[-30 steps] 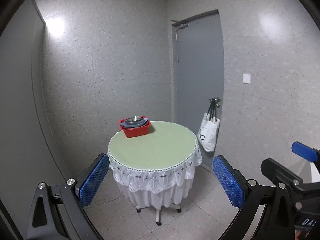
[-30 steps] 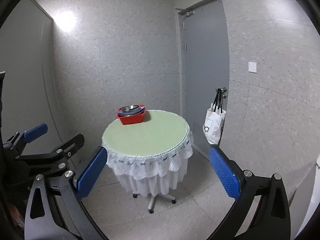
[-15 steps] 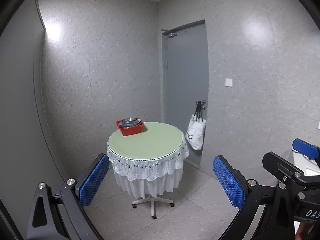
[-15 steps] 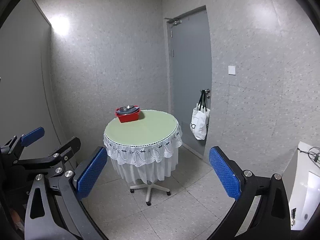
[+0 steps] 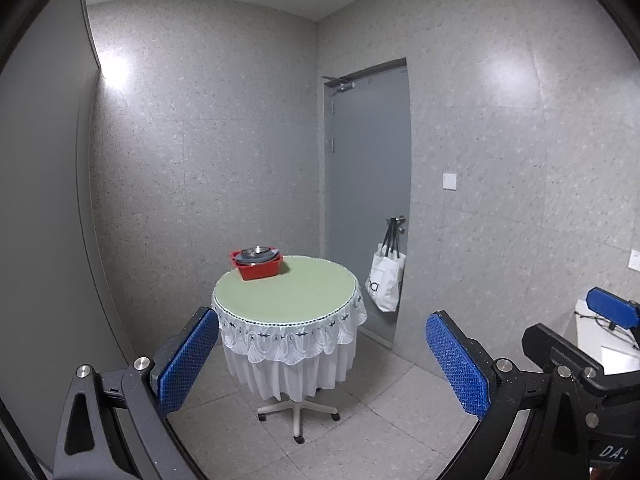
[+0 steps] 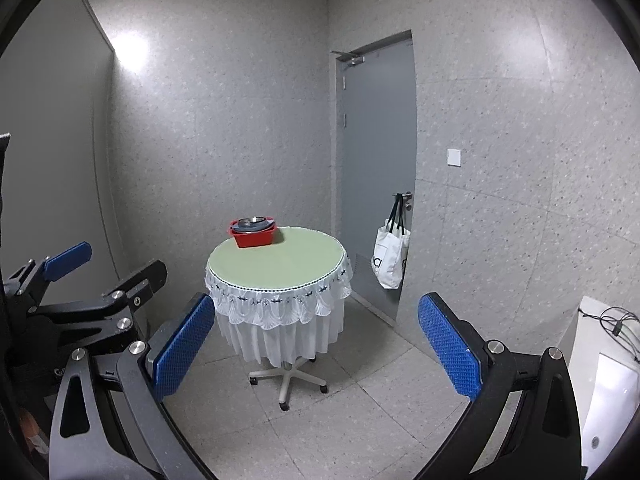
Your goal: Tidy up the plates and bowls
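A red tub [image 5: 259, 269] stands at the far left edge of a round green-topped table [image 5: 288, 292]. Grey plates and a metal bowl [image 5: 257, 253] are stacked in it. The tub also shows in the right wrist view [image 6: 253, 236], on the same table [image 6: 280, 260]. My left gripper [image 5: 322, 354] is open and empty, well back from the table. My right gripper [image 6: 316, 344] is open and empty, also well back from the table. The left gripper's body shows at the left of the right wrist view.
The table has a white lace skirt and a wheeled base [image 5: 297, 412]. A grey door [image 5: 368, 184] with a white tote bag [image 5: 385, 280] on its handle is at the right. A white unit with cables [image 6: 608, 360] stands at the far right. The floor is tiled.
Both grippers have drawn back from the table, which now looks smaller and farther. The table's base and more floor have come into view. Both stay open.
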A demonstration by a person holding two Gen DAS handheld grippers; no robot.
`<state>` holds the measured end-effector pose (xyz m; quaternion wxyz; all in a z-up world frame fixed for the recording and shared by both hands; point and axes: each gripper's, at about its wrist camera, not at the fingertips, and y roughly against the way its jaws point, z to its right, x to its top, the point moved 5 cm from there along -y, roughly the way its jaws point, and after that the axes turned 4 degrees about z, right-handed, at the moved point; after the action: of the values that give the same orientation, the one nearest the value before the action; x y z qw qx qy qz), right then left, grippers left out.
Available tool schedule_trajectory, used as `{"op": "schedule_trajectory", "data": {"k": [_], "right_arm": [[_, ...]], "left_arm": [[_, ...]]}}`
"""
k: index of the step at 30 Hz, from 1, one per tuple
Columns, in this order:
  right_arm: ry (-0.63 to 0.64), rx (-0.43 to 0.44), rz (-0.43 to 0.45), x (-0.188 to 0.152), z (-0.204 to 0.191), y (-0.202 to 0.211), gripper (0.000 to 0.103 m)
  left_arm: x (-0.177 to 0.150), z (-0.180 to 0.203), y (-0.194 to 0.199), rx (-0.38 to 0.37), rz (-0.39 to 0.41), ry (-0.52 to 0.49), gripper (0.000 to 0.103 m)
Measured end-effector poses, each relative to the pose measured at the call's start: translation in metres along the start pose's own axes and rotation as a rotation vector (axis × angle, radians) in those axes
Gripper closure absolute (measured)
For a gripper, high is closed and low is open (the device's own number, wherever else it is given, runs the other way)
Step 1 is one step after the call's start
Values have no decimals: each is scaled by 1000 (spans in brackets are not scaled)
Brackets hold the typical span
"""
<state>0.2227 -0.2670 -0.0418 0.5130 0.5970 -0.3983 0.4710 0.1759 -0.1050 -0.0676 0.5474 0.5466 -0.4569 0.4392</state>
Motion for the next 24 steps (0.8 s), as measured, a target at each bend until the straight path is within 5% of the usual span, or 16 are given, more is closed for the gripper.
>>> {"op": "schedule_trajectory", "data": {"k": [24], "right_arm": [[-25, 0, 24, -3, 28, 11, 0]], "left_arm": [[6, 18, -15, 2, -2, -33, 0]]}}
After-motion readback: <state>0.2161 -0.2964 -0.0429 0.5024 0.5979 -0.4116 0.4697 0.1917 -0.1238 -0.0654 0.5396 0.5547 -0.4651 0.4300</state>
